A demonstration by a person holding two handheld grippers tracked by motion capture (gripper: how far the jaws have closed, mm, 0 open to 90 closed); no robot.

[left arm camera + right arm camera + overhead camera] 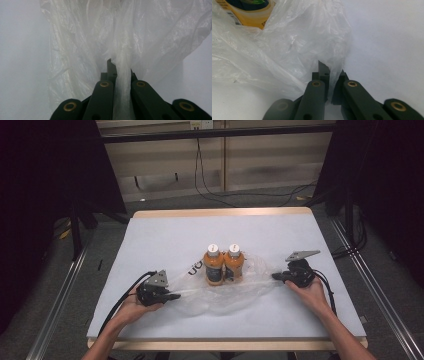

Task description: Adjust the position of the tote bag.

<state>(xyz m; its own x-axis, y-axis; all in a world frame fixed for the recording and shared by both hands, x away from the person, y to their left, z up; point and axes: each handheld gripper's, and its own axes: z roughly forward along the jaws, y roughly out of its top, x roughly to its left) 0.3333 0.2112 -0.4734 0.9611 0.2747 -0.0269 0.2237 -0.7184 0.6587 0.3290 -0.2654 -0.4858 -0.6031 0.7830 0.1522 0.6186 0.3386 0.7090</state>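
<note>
White sheeting covers the surface [165, 235], which has a pale wooden rim along its far edge and stands on grey floor with dark curtains to both sides. Next in size is a clear plastic bag [235, 292], lying crumpled and spread flat across the middle of the surface, nearer the person's side than the far edge, and stretched sideways between the 2 sets of tongs. On or inside the bag, at its far middle portion, stand 2 orange bottles [223, 265] with white caps, upright and touching each other side by side; whether the film encloses them cannot be told from the high view. The left tongs [172, 296] sit at the bag's left end, held in the person's left hand [131, 307], with a grey 3-cornered plate on top and a black cable trailing toward the near edge. In the left gripper view, the left tongs [119, 68] are closed onto a gathered, twisted strand of the bag [125, 37], which runs up between the black jaws and fans out beyond them. The right tongs [276, 276] sit at the bag's right end, held in the right hand [312, 292]. In the right gripper view, the right tongs [332, 71] are clamped onto a thin fold of the bag's edge [294, 42], and part of a bottle's yellow label [249, 11] shows through the film at upper left.
</note>
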